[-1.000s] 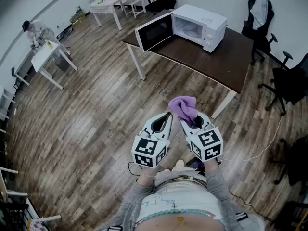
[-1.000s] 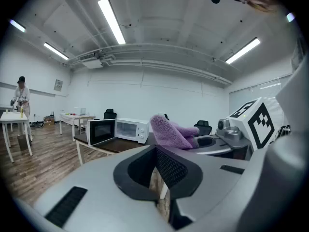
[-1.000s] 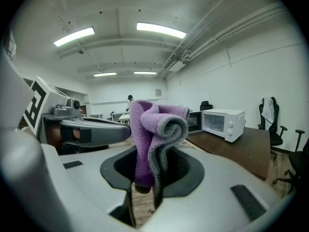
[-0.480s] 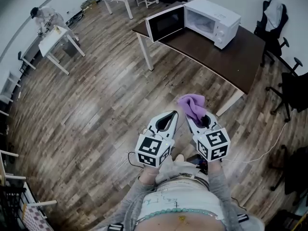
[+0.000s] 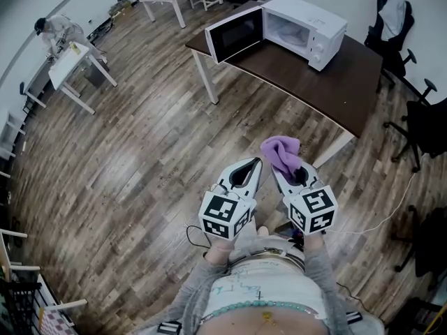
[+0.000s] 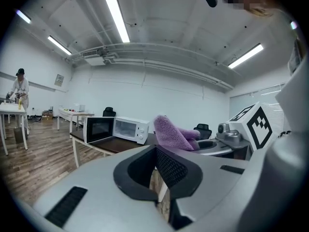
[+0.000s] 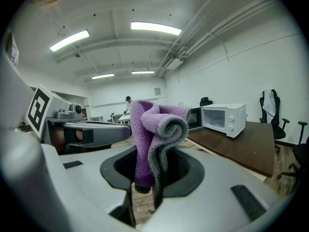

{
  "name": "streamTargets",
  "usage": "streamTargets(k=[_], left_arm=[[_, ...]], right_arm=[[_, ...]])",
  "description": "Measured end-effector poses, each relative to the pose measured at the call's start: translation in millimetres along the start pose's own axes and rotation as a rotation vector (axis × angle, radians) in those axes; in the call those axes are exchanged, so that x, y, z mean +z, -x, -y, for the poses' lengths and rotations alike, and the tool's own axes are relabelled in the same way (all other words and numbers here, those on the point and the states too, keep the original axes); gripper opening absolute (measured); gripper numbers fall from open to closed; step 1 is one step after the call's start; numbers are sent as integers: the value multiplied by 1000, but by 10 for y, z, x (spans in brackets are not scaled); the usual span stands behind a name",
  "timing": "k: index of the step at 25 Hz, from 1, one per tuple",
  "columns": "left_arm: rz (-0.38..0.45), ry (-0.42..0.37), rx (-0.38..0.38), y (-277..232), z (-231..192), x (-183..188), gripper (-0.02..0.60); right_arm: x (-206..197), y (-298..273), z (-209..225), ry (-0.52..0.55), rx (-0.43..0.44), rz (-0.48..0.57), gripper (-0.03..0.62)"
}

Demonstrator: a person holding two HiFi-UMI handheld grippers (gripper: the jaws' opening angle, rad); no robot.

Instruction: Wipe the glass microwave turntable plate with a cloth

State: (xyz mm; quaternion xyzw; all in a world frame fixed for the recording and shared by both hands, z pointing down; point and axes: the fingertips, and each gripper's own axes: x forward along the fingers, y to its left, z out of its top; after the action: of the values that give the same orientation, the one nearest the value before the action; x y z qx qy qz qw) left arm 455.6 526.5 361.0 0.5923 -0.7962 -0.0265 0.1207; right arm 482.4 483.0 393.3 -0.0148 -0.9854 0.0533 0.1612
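Purple cloth [image 5: 281,153], bunched, is clamped in the fingers of the right gripper [image 5: 292,175], with a fold standing up above them. The left gripper [image 5: 253,165] has its fingers pressed together with nothing between them. Both are held in front of the person's waist, just beside each other and well apart from the work.

Glass turntable plate: not made out. I judge it sits inside the white microwave [image 5: 305,21], whose door [image 5: 234,35] is swung open toward the room. The pale cavity shows, but the plate is too small to tell.

Step in hand, as I judge it: the approach. No wiping has begun. The next move calls for closing on the bench [image 5: 318,82], then bringing the cloth through the open door and flat onto the plate. The empty left gripper may be needed to steady the plate.

The bench top is dark brown on white legs, bare apart from the microwave. The floor [image 5: 140,138] is grey-brown wood plank. Black office chairs [image 5: 419,121] stand at the right. White tables [image 5: 73,68] stand at the far left, where another person [image 5: 50,32] works.
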Motion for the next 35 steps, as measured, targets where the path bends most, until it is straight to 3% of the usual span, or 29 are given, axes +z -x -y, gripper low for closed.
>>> streamTargets(k=[11,22,35], left_arm=[[13,-3,-68,-710,-651,277,11],[-25,-44,-141,-1068,-1238,404,11],[-20,4,-78,-1062,-1822,386,11]], right_arm=[[430,-802,430,55,-50,3,115],[615,-1505,577,12,-89,7,115],[621,-2027,468,21,-38,-37,115]])
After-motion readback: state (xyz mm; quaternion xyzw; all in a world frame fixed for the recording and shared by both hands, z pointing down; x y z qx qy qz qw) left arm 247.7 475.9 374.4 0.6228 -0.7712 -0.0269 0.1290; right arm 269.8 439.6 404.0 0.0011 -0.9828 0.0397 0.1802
